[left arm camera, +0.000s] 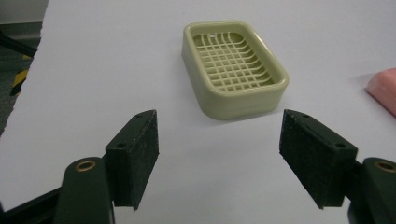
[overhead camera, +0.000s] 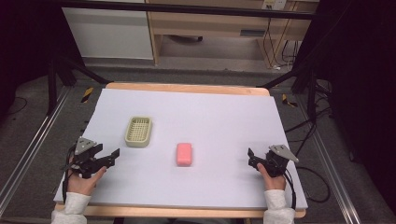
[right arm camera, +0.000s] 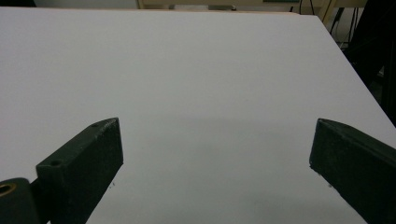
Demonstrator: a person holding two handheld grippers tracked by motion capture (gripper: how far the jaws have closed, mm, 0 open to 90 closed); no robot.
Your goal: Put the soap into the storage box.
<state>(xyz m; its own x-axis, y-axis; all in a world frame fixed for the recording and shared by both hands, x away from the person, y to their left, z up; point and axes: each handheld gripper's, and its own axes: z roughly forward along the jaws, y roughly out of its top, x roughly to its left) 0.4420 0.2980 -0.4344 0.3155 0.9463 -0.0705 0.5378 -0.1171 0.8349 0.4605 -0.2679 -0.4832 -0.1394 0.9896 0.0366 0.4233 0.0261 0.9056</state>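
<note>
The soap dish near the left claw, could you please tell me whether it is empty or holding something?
Empty. The soap dish shows its bare grid, and the pink soap lies apart on the table.

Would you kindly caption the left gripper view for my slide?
Open left tool faces an empty green soap dish; pink soap at right edge.

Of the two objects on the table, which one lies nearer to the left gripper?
The beige soap dish, just ahead of the left gripper; the pink soap bar lies farther, toward the middle.
</note>
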